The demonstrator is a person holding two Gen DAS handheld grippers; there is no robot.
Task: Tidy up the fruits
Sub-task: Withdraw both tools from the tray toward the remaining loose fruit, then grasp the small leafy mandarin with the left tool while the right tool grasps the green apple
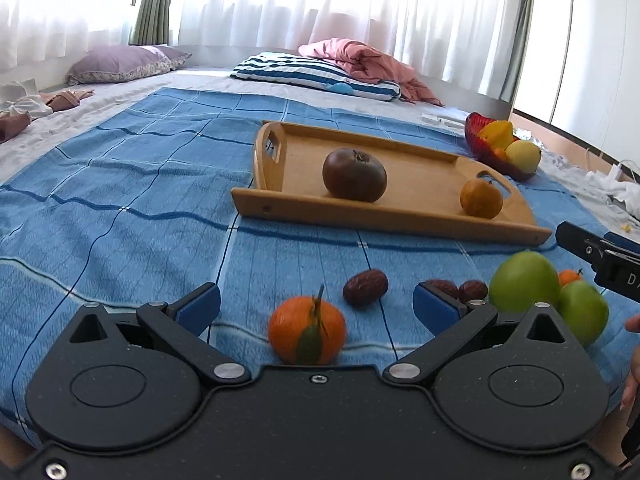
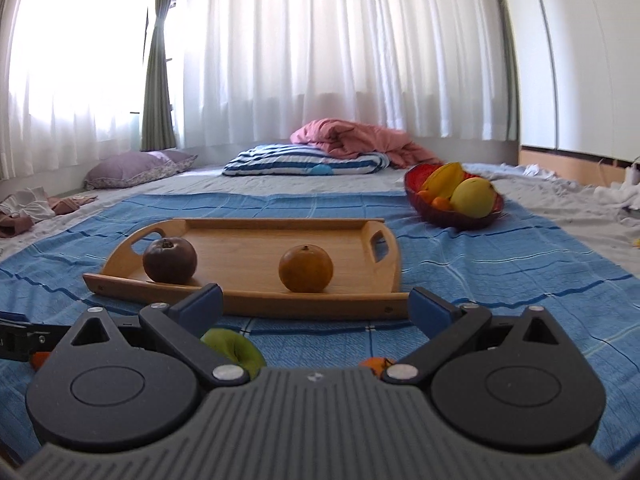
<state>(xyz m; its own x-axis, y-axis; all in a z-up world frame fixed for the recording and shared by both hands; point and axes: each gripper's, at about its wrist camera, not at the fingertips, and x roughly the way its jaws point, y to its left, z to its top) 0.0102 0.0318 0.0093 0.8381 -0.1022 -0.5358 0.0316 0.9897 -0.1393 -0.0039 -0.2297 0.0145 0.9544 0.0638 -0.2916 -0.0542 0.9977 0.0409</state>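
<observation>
Right gripper (image 2: 316, 304) body hides most of one green apple (image 2: 234, 350). Left gripper (image 1: 316, 304) & right both released, empty. Tray (image 2: 248, 300): 2 fruits; 3 dates (image 1: 365, 287).

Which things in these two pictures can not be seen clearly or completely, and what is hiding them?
- Small orange fruit, left wrist view: mostly hidden behind the two green apples.
- Dates, left wrist view: partly covered by the left gripper finger; count unclear.
- Green apple and orange fruit, right wrist view: mostly hidden by the right gripper body.
- Red bowl: small fruits inside overlap, type unclear.
</observation>
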